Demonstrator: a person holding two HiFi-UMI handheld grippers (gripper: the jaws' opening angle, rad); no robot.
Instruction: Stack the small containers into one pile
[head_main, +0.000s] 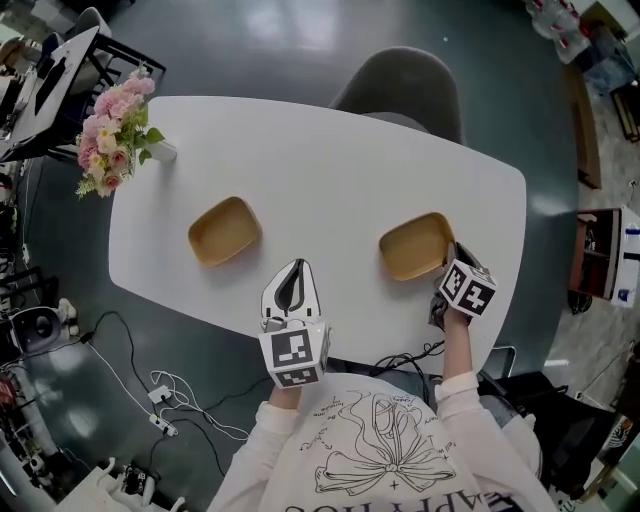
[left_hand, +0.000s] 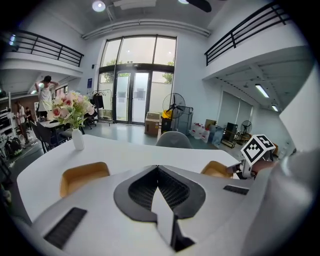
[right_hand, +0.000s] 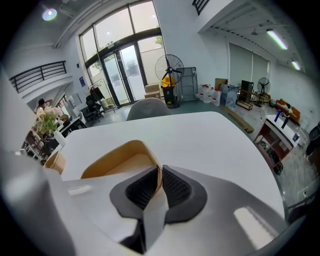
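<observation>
Head view: on our white tabletop (head_main: 330, 150), the left container (head_main: 225, 230) and the right container (head_main: 413, 247) sit well apart. Fingers of our right gripper (head_main: 446, 264) pinch the right container's near rim. Our left gripper (head_main: 296, 268) hovers with fingers pressed together, empty. We should lift level, grip firm on the thin wall, then lower squarely into the left container.

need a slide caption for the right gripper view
Right gripper pinching the rim of a tan container that sits on the white table, ahead of stacking.
</observation>
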